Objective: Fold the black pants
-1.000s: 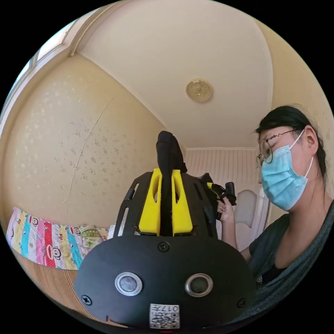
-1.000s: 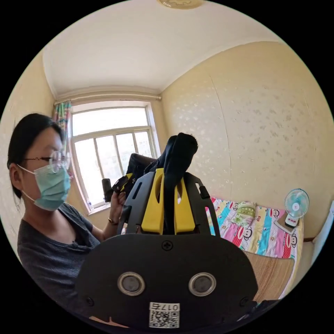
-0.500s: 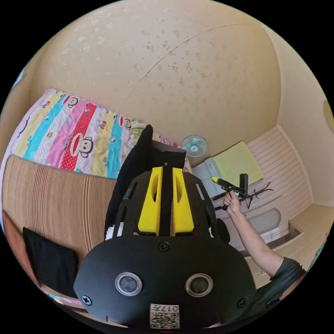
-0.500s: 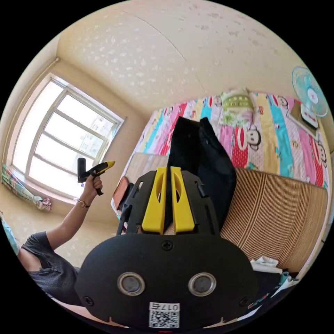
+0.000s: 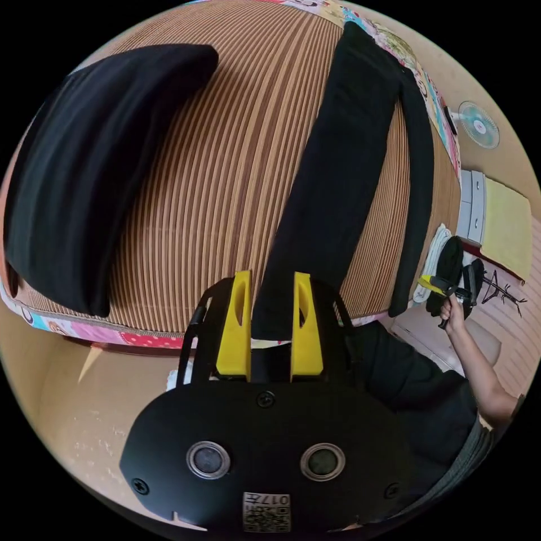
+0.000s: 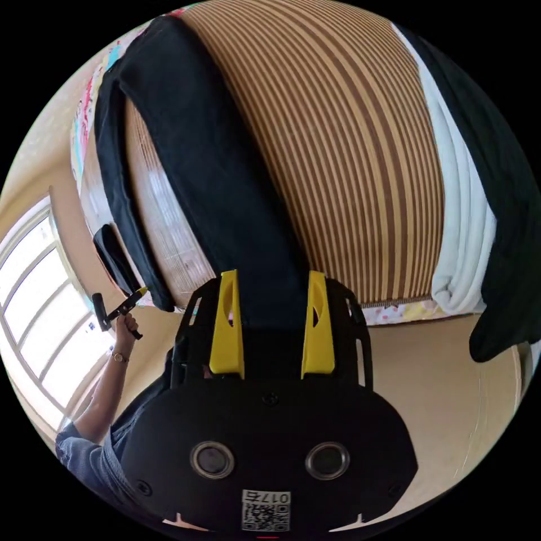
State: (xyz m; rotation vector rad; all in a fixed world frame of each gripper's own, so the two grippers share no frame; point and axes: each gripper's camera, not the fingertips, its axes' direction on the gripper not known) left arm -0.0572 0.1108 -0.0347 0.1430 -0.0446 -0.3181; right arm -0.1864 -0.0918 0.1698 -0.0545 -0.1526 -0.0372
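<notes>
Lying stretched along the striped mat (image 5: 225, 158) on the bed, the pants (image 5: 344, 169) run lengthwise from the far end toward the near edge, two legs side by side with a strip of mat showing between them. In the left gripper view, the left gripper (image 5: 271, 332) has its yellow jaws spread apart, and the near end of one leg lies in the gap between them at the bed's edge; the jaws stand clear of the cloth on either side. The right gripper (image 5: 437, 284) appears small at the right of that view, held in a hand (image 5: 452, 311) beside the other leg's end. A second dark garment (image 5: 90, 169) lies on the mat well apart from the pants. A fan (image 5: 478, 124) stands beyond the bed's far end.

In the right gripper view, the right gripper (image 6: 272, 327) is likewise spread wide, the pants (image 6: 225, 169) hanging over the bed's edge between its jaws without either jaw pressing on them. The left gripper (image 6: 121, 307) shows small at the left, in a hand (image 6: 127, 324), near the other leg's end. A white cloth (image 6: 462, 225) and another dark piece (image 6: 507, 214) lie at the mat's right side. A window (image 6: 39, 321) shows at the left.
</notes>
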